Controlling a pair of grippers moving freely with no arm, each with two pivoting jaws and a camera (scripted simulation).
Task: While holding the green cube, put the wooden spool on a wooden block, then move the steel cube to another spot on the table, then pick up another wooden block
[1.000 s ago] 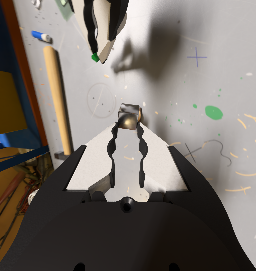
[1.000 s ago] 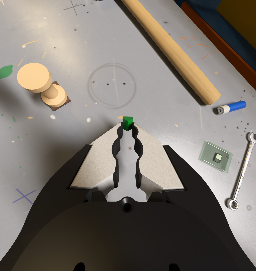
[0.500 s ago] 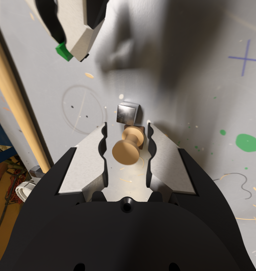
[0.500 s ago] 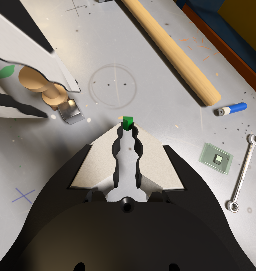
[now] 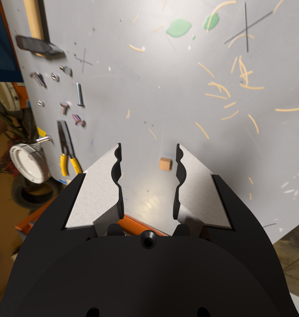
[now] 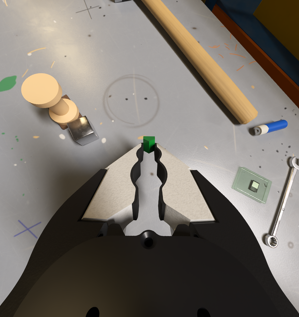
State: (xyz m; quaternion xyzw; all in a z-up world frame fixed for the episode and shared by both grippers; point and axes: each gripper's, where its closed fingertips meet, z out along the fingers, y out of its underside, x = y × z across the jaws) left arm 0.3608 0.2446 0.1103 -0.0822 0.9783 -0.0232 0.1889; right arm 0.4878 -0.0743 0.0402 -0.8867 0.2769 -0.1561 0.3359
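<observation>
I am working in a workshop. My scuffed grey metal bench top (image 6: 188, 140) carries paint splashes and wood shavings, a long pale wooden hammer handle (image 6: 198, 56), a silver combination wrench (image 6: 282, 202), yellow-handled pliers (image 5: 66, 151) and loose steel bolts (image 5: 79, 94). Tangled cables (image 5: 6, 137) lie on the floor beside the bench.

light: bright overhead | left view motion-blurred, prob. | edges: wide-angle warp

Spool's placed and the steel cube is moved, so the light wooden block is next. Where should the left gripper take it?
Across its two upright side faces, coming from above. The wooden block lies flat and alone, nearer the right finger; shift the open left gripper right to centre it.
</observation>
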